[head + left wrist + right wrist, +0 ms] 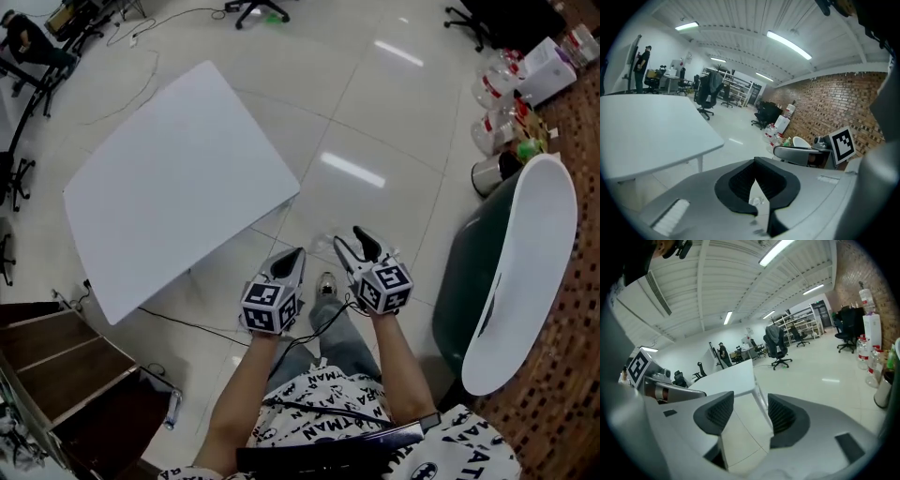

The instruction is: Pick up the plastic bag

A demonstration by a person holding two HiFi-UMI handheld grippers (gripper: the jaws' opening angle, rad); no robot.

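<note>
A clear crumpled plastic bag (322, 246) lies on the pale tiled floor just ahead of the person's shoe (326, 284). It also shows as a small clear lump, the bag (758, 201), through the gap under the left pads. My left gripper (292, 259) is held at waist height above the floor, its tips together and nothing between them; in its own view the left gripper (756, 161) has its black pads meeting at the far end. My right gripper (354, 243) hovers beside it, open and empty; its own view shows the right gripper (751, 411) with a wide gap.
A white table (178, 178) stands to the left, with a cable (187, 323) on the floor below it. At the right lies a white bathtub (525, 272) with a dark outer shell, with bottles (492, 103) and a bin (489, 173) behind it. Wooden steps (56, 366) are at lower left.
</note>
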